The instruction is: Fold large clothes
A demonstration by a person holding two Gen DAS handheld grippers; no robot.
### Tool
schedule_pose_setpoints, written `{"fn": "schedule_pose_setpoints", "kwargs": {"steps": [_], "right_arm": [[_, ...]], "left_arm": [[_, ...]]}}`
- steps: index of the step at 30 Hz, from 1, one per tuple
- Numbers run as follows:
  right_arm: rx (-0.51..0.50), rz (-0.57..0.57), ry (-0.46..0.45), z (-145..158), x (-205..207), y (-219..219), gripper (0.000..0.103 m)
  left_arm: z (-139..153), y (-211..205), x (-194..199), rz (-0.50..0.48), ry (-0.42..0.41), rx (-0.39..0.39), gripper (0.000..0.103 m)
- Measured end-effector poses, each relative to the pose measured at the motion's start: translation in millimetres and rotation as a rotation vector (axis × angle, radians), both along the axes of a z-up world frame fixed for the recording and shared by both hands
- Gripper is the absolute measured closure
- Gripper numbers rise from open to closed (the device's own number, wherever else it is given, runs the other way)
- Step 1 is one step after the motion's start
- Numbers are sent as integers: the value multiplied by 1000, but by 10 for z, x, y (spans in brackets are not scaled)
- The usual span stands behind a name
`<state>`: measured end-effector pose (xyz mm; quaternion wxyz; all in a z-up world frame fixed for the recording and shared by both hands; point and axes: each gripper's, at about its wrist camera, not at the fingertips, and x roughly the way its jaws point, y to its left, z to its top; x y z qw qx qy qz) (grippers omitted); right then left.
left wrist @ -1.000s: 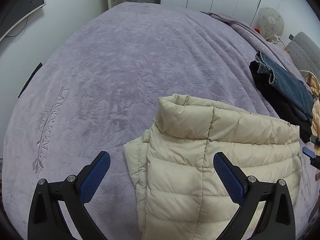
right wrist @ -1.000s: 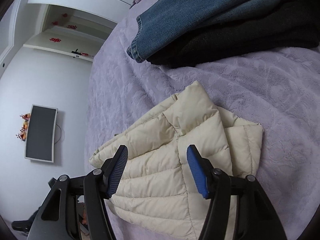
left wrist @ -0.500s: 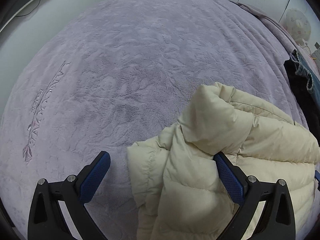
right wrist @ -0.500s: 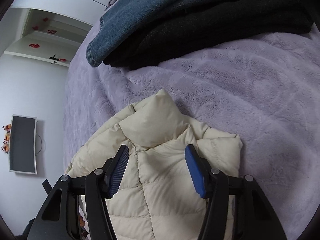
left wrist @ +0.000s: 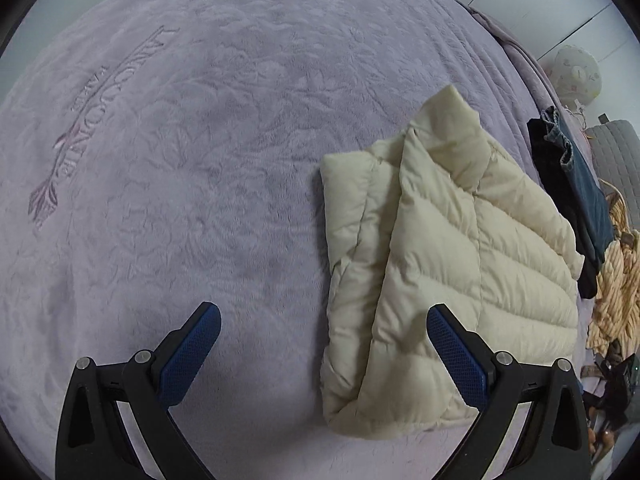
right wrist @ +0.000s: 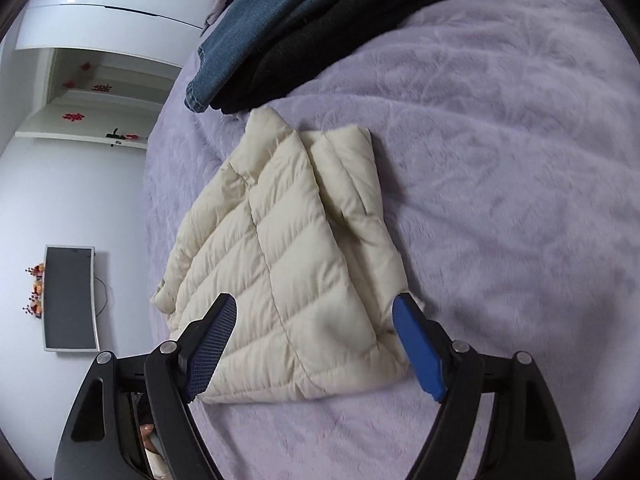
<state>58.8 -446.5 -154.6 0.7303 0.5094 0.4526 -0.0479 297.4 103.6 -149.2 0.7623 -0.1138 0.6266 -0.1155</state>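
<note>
Jacket (left wrist: 460, 256) now lies folded on the lavender bedspread (left wrist: 200, 160), a cream quilted bundle with its collar pointing to the far side and its doubled edge facing left in the left wrist view; a second ago it lay flatter with the collar square to you, and half a second ago its upper part was lifted and bunched against your left gripper (left wrist: 320, 354), so the fold has just been laid down and let go. Your left gripper is released, jaws wide, nothing between the pads; the right pad sits over the jacket's near edge, though you cannot tell whether it touches.

Your right gripper (right wrist: 316, 348) hovers over the jacket's near end with its jaws opening; the fabric shows in the gap but the pads do not press on it, whereas a second ago they stood closer together over the same cloth.

Judging from this, the jacket's fold looks complete or nearly so; the layers puff up and sit slightly uneven along the left edge, so you may want to press or square it. Beyond it, to the far right, the folded jeans (right wrist: 256, 28) rest on a black garment (right wrist: 360, 28), which suggests the finished pile; the jacket lies just beside that stack, not on it.
</note>
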Motion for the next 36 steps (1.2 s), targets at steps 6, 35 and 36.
{"fn": "schedule_pose_setpoints", "kwargs": {"steps": [6,35,36], "right_arm": [[74,2,7,-161,-330,275,17],[420,-130,-116,-955,2,609,77],[425,-133,-120,-950,-17,618,79]], "left_arm": [[-175,21,-160,3,57,-107,0],[-257,-540,-31,-123,2,-221,77],[-231,-539,-42,-125,-3,-226,78]]}}
